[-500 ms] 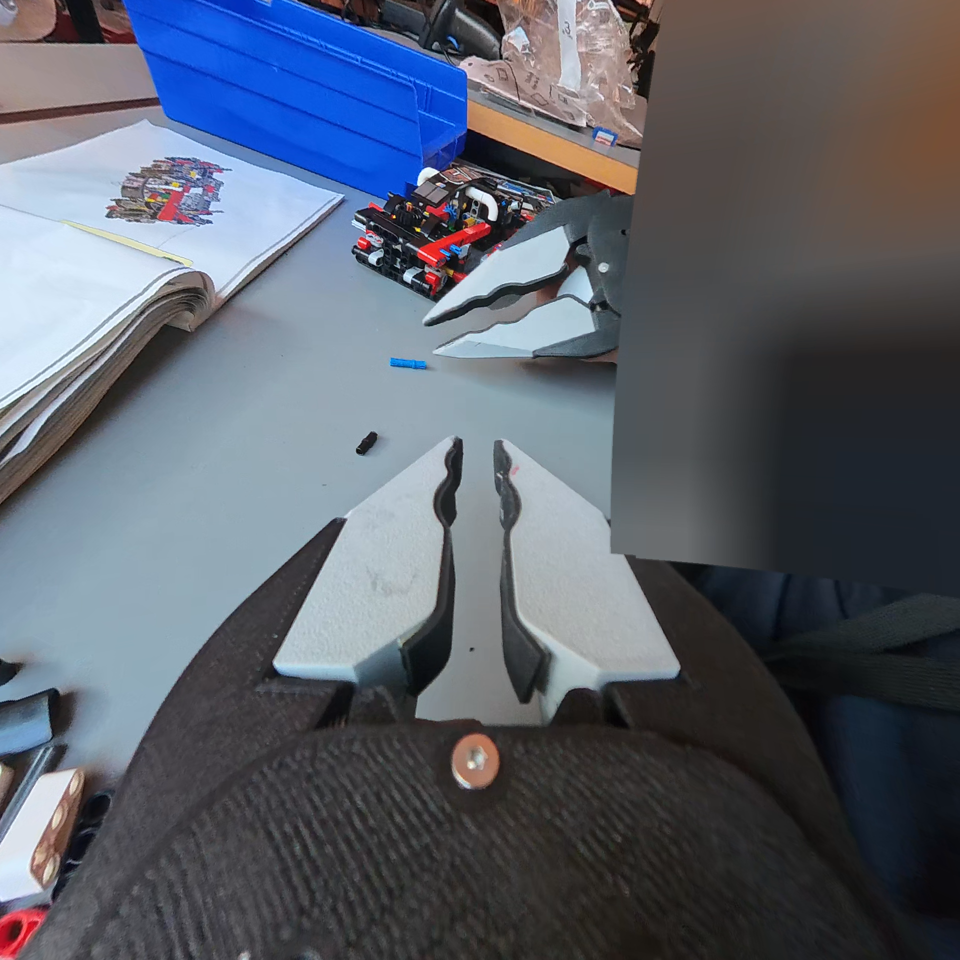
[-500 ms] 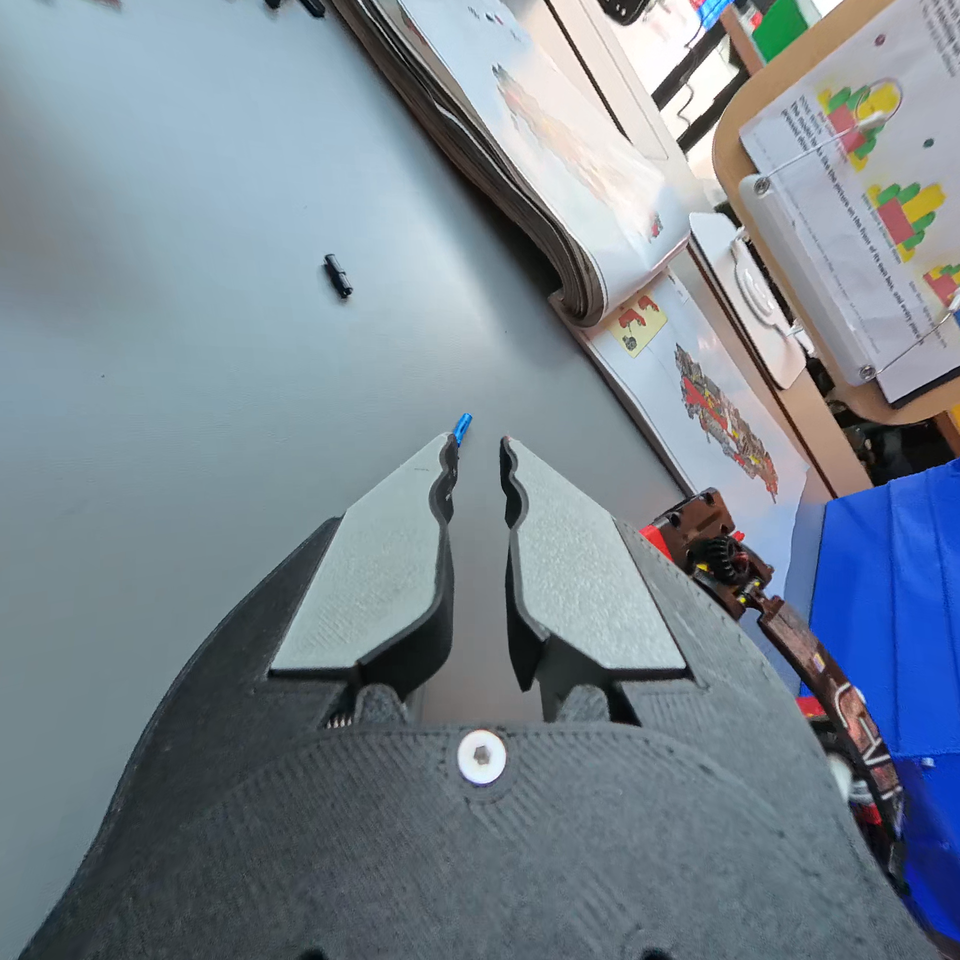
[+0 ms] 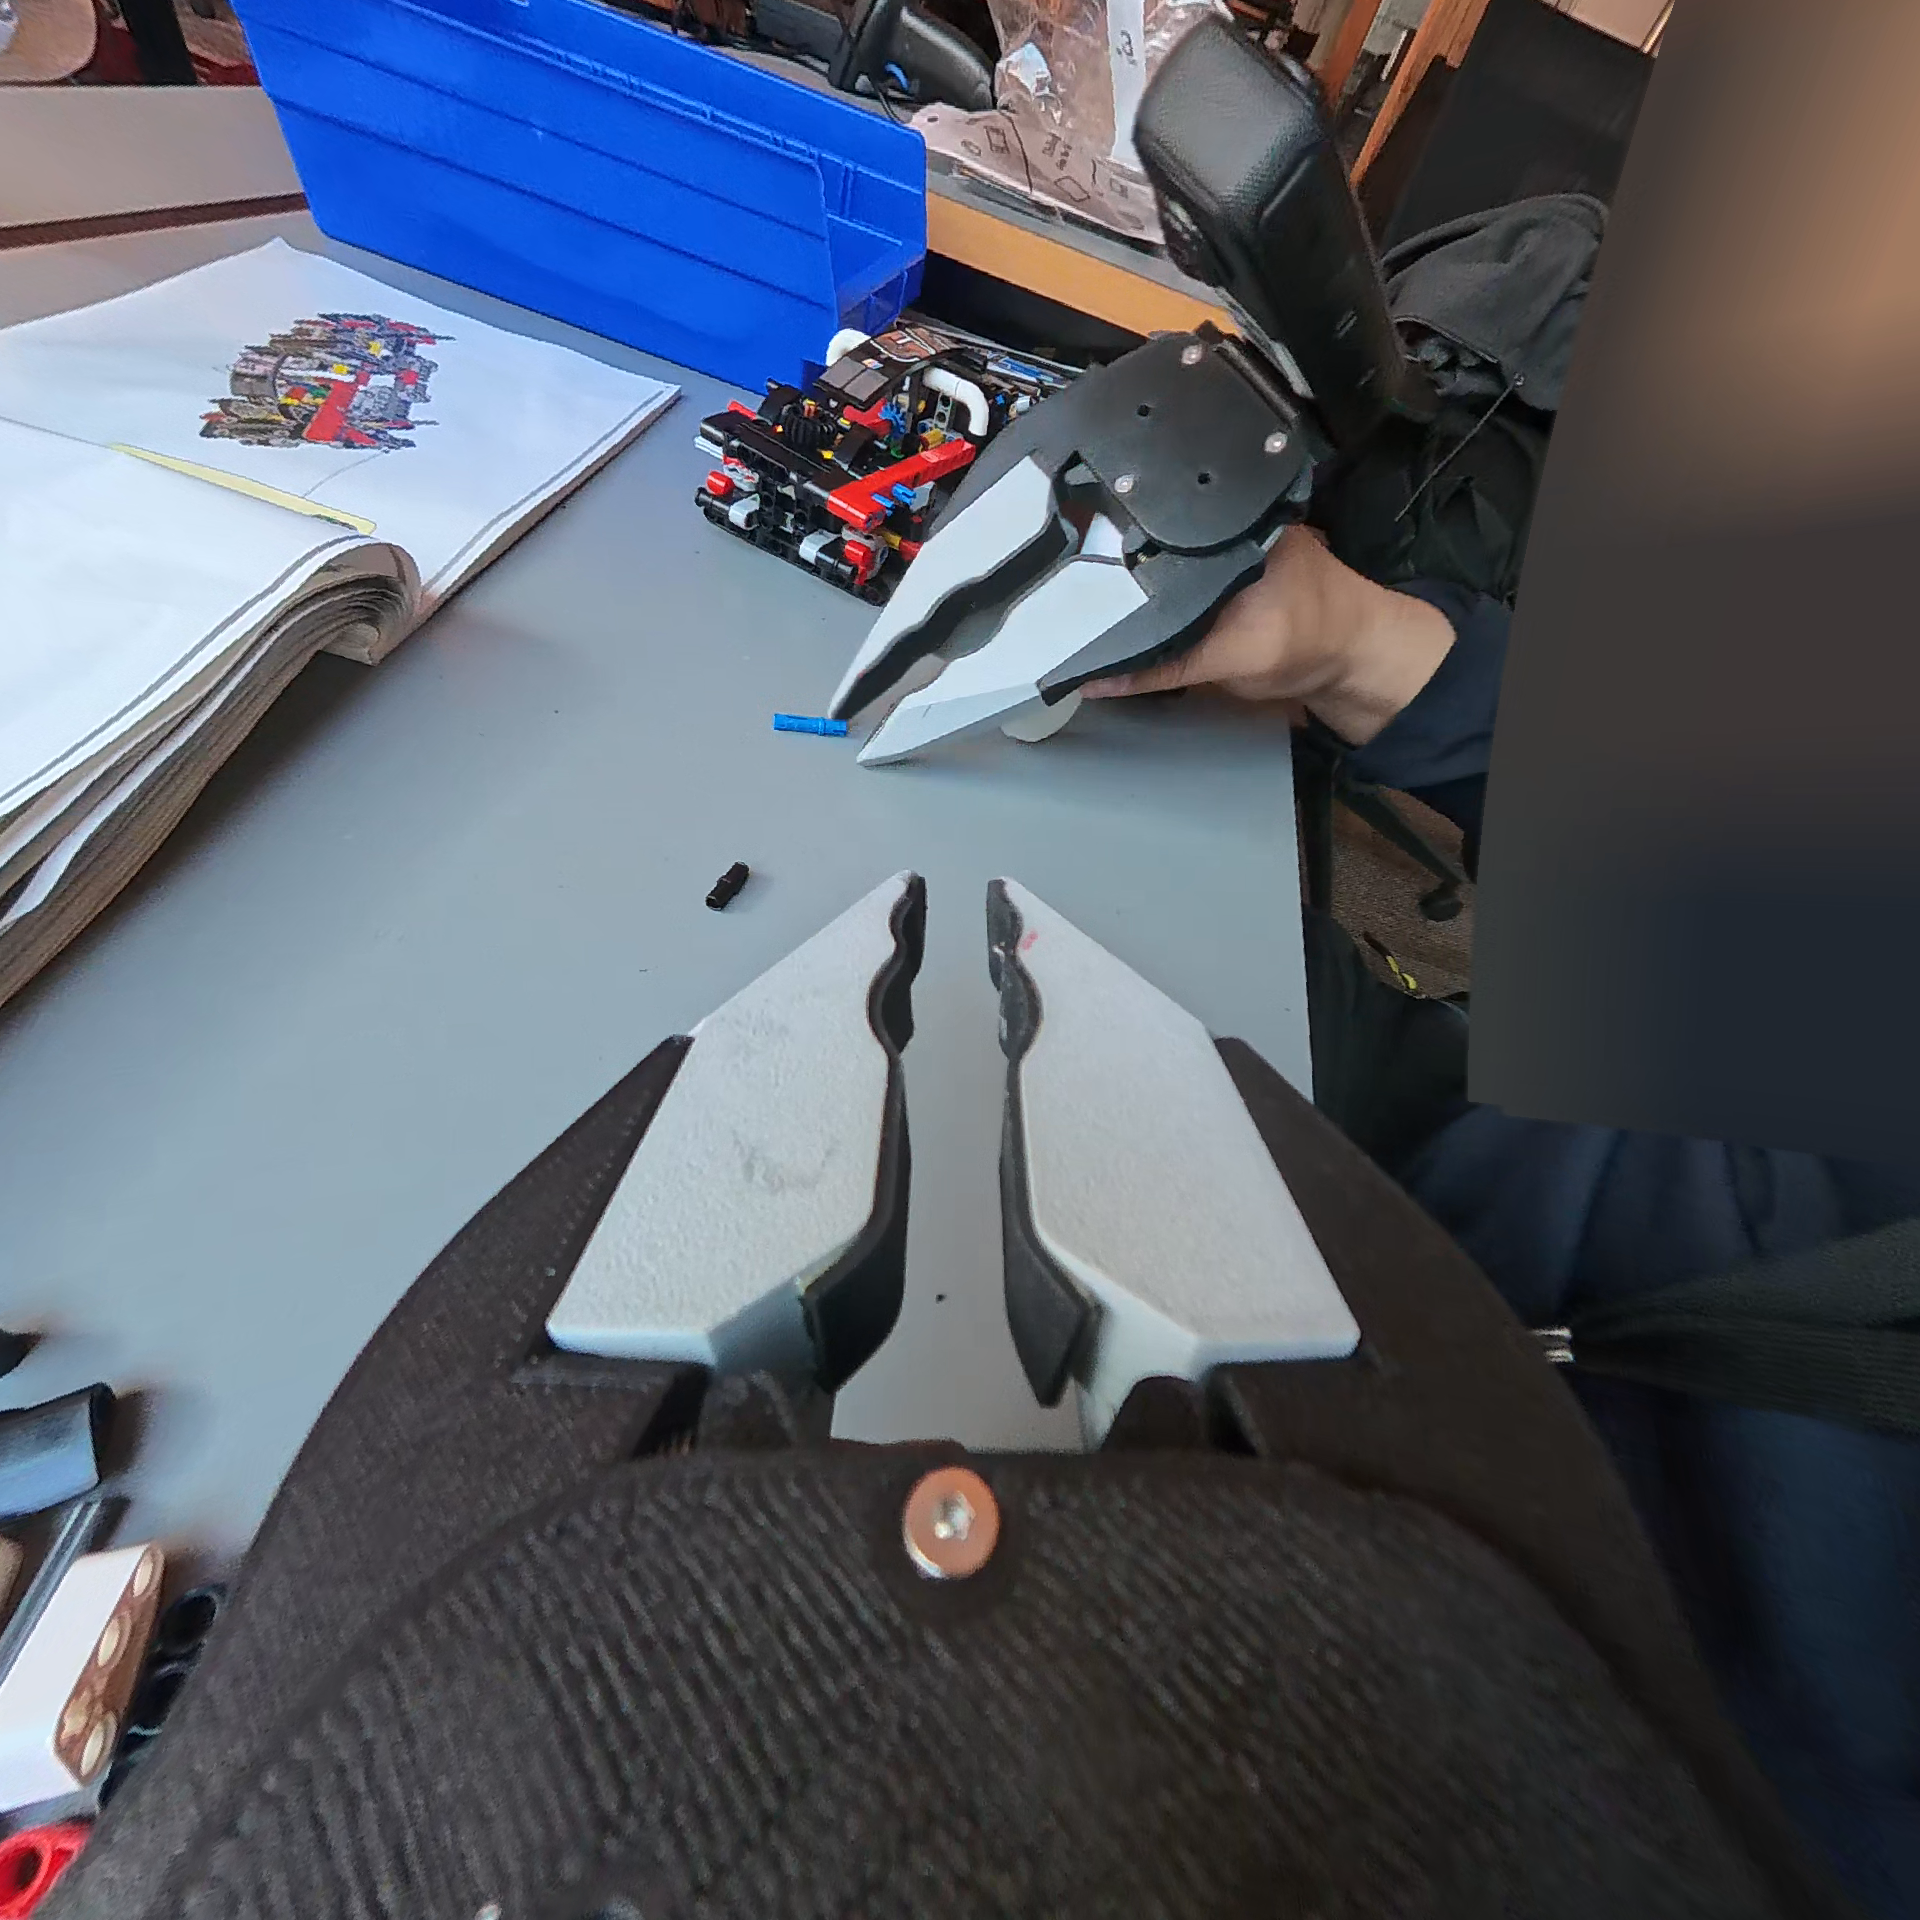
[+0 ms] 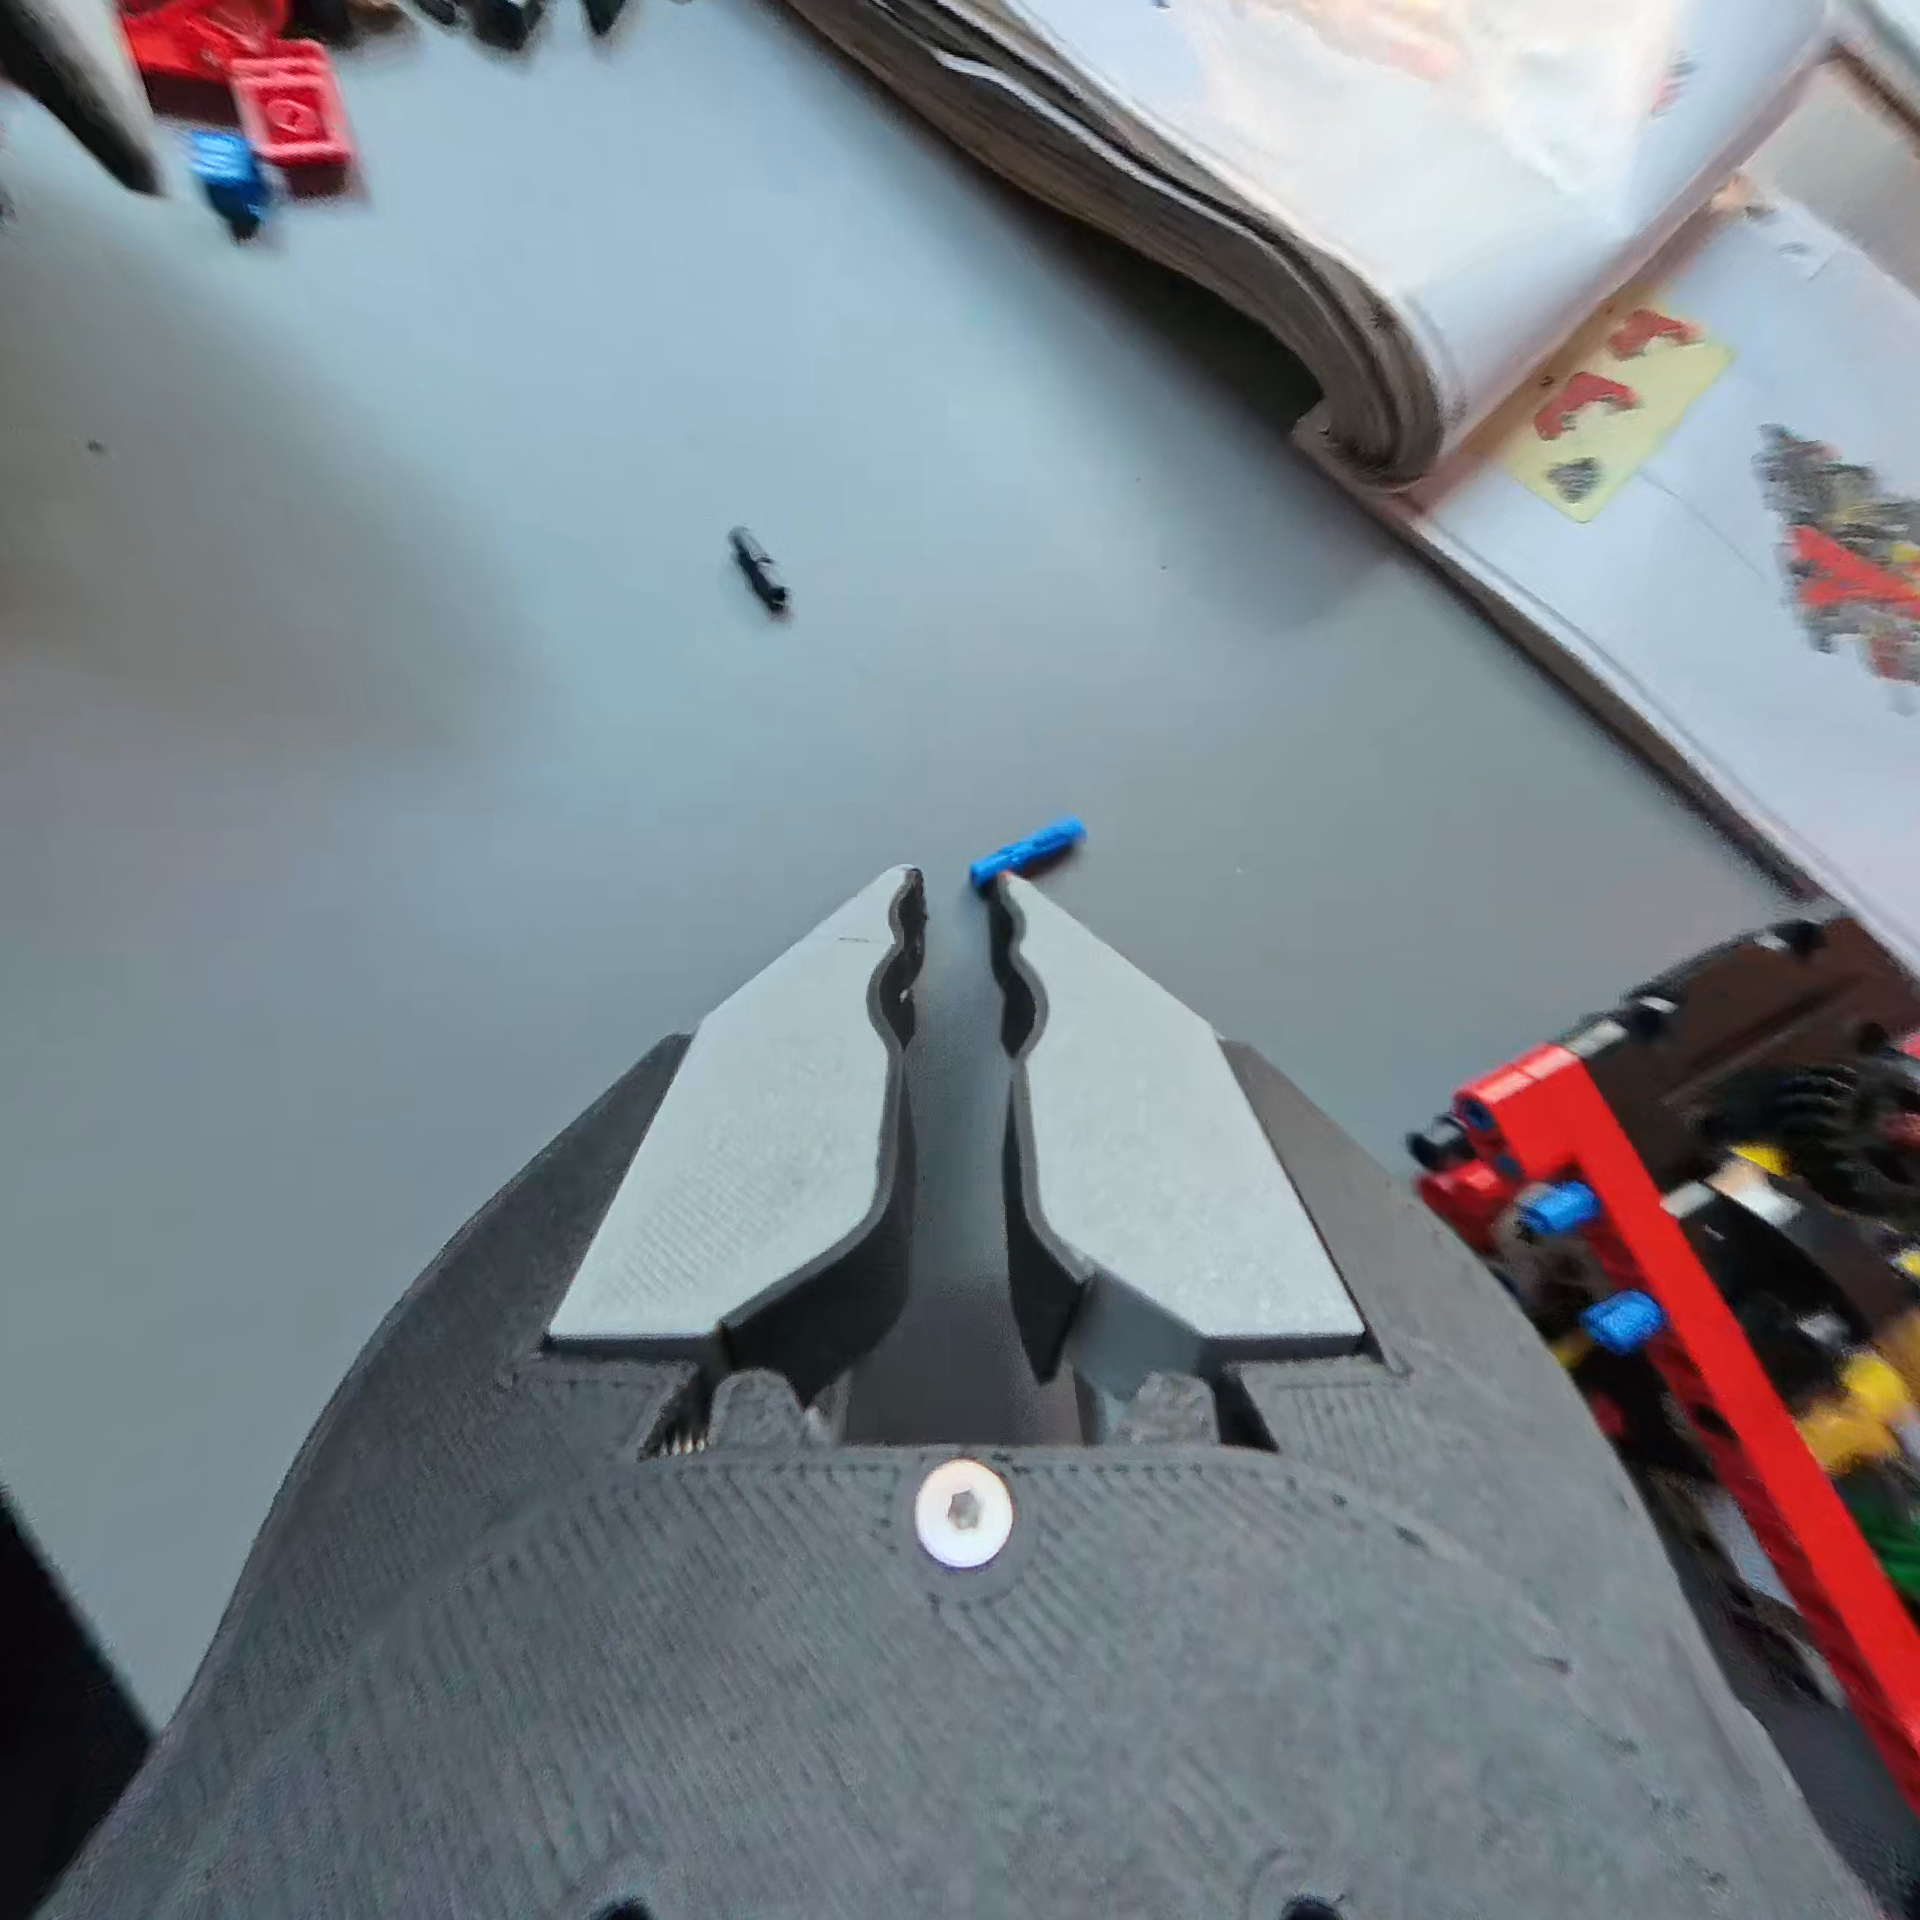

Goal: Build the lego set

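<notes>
My left gripper (image 3: 956,888) hovers over the grey table (image 3: 416,935), its jaws a narrow gap apart with nothing between them. A small black pin (image 3: 727,885) lies just left of its fingertips. My right gripper (image 4: 956,881) is also narrowly open and empty, tips down at the table. A small blue pin (image 4: 1027,850) lies flat on the table against the tip of its right finger, outside the gap. In the left wrist view the right gripper (image 3: 857,732) shows farther off, held by a hand (image 3: 1299,634), with the blue pin (image 3: 808,724) just left of its tips.
A black and red brick model (image 3: 852,468) stands behind the right gripper and also shows in the right wrist view (image 4: 1714,1247). An open instruction book (image 3: 208,468) lies at the left. A blue bin (image 3: 623,177) stands at the back. Loose parts (image 3: 62,1662) lie near left. The table edge (image 3: 1299,831) is at the right.
The right gripper's jaws have narrowed a little and closed on nothing. The blue pin, earlier at its left fingertip, now lies at its right fingertip. The left gripper has not moved.
</notes>
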### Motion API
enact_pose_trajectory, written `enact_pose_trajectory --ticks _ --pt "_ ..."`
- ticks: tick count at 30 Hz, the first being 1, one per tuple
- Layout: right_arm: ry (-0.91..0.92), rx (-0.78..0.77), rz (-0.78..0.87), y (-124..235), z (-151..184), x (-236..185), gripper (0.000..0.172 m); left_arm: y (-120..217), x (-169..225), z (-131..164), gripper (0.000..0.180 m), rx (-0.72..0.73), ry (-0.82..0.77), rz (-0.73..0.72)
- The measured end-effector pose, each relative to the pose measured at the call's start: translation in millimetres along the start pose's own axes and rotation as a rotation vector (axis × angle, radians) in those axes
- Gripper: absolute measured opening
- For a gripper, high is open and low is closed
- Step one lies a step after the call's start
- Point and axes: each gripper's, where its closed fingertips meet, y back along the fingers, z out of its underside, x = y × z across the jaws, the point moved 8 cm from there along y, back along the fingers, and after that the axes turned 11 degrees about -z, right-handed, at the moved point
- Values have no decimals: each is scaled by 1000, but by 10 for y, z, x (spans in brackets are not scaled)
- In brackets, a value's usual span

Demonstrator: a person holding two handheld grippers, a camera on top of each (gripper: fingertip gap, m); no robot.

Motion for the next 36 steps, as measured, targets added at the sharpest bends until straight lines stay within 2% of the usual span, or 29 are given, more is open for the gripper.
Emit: enact_pose_trajectory --ticks 4,8,12,18,27,33,36 --pt "-11 45 -194 -69 -123 -151 10 -2 -1 0 9 -2 2 0" --pt "31 24 -92 -27 -122 -86 8 9 -5 -3 9 5 8 4" --pt "7 84 -22 72 -118 -52 9 17 -8 -4 9 8 18 13" --pt "47 -18 14 64 -22 68 23 18 -6 -3 9 6 23 21" --pt "-4 -5 -63 37 29 113 1 2 -13 1 9 -9 29 17" --pt "-85 57 0 388 269 -6 1 -12 11 7 8 -20 4 6" --pt "-134 86 52 605 439 -28 1 -64 45 31 17 -65 -34 -18"
